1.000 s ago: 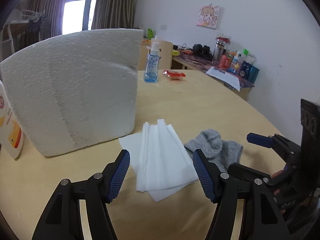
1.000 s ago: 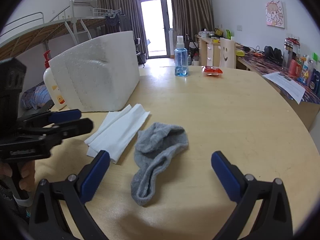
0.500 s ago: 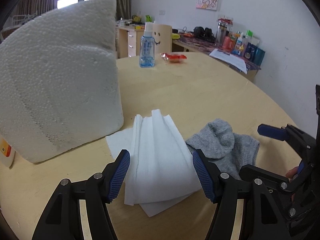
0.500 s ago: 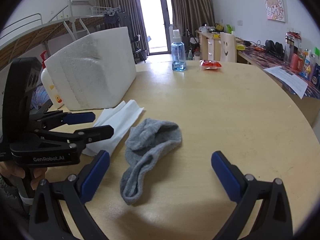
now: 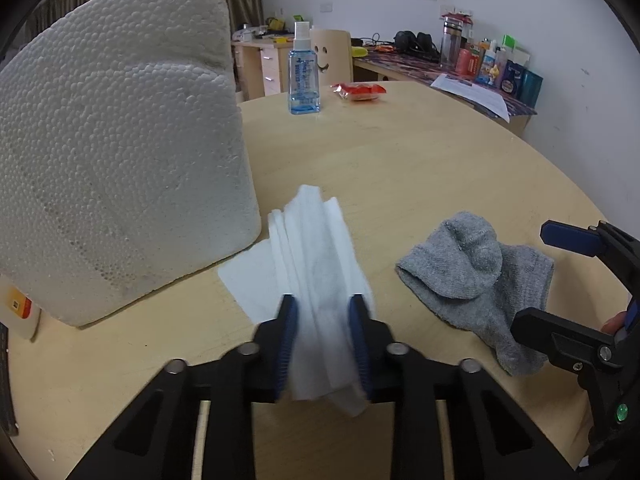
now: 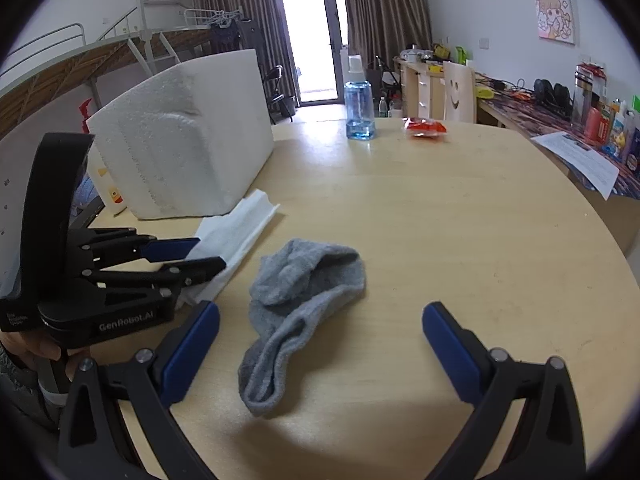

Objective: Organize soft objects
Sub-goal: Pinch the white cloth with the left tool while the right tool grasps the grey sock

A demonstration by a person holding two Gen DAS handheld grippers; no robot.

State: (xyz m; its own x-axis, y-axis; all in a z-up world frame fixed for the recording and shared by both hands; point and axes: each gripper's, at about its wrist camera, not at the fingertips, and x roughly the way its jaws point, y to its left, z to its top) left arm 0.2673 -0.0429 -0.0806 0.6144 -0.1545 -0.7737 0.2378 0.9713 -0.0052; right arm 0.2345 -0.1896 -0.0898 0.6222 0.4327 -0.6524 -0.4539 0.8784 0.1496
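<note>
A folded white tissue point(image 5: 312, 256) lies on the round wooden table point(image 5: 400, 160) beside a white foam block point(image 5: 116, 152). My left gripper point(image 5: 322, 320) is shut on the near end of the tissue, bunching it between the blue pads. In the right wrist view the left gripper point(image 6: 188, 256) sits over the tissue point(image 6: 236, 232). A crumpled grey sock point(image 5: 476, 280) lies to the right of the tissue. My right gripper point(image 6: 320, 336) is open, its jaws wide apart on either side of the sock point(image 6: 296, 308), not touching it.
A blue spray bottle point(image 5: 304, 76) and a red snack packet point(image 5: 360, 92) stand at the table's far side. A yellow-labelled bottle point(image 6: 108, 184) stands behind the foam block point(image 6: 188, 136). A cluttered desk point(image 6: 560, 120) runs along the right wall.
My left gripper moved forward over the tissue and closed on its near end. My right gripper stayed open and edged slightly closer to the sock.
</note>
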